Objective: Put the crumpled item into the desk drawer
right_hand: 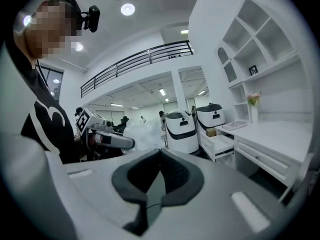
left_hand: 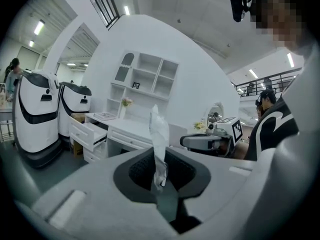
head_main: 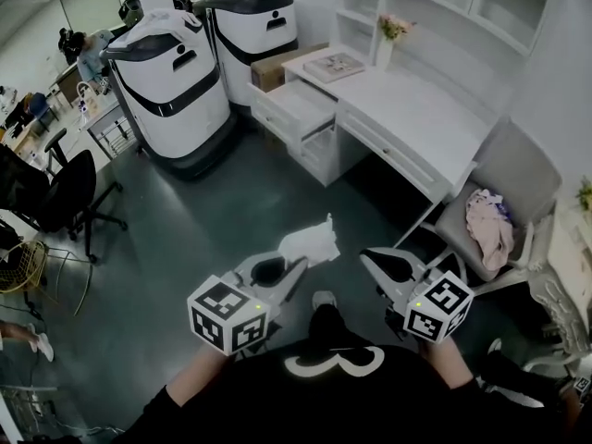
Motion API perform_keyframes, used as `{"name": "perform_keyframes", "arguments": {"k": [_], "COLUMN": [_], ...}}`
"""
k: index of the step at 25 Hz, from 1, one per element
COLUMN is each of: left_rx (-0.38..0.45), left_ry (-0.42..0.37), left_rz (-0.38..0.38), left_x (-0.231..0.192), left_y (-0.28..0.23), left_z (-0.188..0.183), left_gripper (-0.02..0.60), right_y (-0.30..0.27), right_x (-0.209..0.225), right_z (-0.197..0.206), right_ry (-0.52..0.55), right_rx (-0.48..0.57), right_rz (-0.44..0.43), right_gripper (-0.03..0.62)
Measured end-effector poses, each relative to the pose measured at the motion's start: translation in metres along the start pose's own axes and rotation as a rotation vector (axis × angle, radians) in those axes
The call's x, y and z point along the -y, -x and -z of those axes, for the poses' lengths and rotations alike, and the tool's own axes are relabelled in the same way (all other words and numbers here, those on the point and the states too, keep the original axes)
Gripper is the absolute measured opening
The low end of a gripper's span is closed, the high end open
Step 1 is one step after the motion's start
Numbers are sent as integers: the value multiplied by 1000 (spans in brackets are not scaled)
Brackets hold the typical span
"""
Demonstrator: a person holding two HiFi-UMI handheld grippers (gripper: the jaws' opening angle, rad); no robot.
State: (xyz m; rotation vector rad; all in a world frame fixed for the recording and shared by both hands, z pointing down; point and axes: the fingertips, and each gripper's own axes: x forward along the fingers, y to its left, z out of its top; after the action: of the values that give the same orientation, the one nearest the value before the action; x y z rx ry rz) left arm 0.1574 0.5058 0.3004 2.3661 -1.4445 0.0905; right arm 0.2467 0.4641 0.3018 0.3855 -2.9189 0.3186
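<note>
Grey floor ran up to the desk, whose drawer stood open at its left end. Well short of it, the left gripper pinched the wad; the right gripper was closed, empty. The pinch should probably hold until the wad hung over the drawer.
</note>
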Motion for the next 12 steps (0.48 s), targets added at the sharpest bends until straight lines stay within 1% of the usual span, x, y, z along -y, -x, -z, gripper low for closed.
{"name": "perform_keyframes", "arguments": {"k": [5, 8, 12], "left_rx": [-8, -10, -35], "left_ry": [-7, -8, 6], "left_rz": [-11, -16, -25], "left_x": [-21, -35, -61], "left_y": [-16, -33, -63], "left_z": [-7, -10, -15], "left_gripper": [48, 48, 48], "right_y": [-15, -24, -47], "right_x": [25, 49, 87], "right_z": [-8, -14, -12], "right_ry": [-6, -4, -30], "right_rx": [32, 66, 48], "right_rz": [19, 34, 31], "right_gripper": [2, 2, 2]}}
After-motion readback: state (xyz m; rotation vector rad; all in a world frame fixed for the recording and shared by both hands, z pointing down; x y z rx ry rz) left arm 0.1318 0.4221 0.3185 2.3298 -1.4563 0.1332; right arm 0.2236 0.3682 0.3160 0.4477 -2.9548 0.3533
